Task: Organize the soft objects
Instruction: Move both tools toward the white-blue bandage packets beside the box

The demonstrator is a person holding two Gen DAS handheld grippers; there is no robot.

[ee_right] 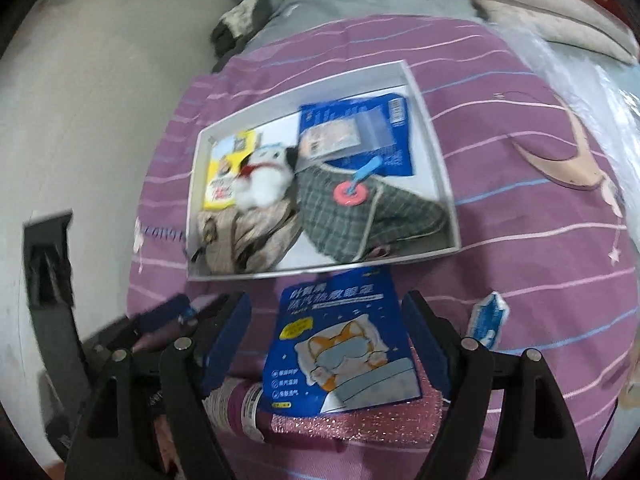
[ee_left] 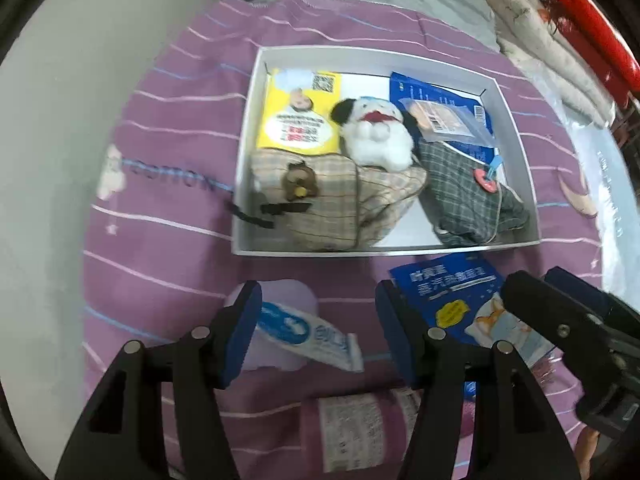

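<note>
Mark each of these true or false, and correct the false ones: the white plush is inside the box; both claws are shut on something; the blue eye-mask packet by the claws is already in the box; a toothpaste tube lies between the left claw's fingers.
1. The white plush toy lies inside the white box. True.
2. Both claws are shut on something. False: the left claw and the right claw both stand open, gripping nothing.
3. The blue eye-mask packet is already in the box. False: it lies on the purple bedsheet, outside the box's near wall.
4. A toothpaste tube lies between the left claw's fingers. True, ungripped on the sheet.
</note>
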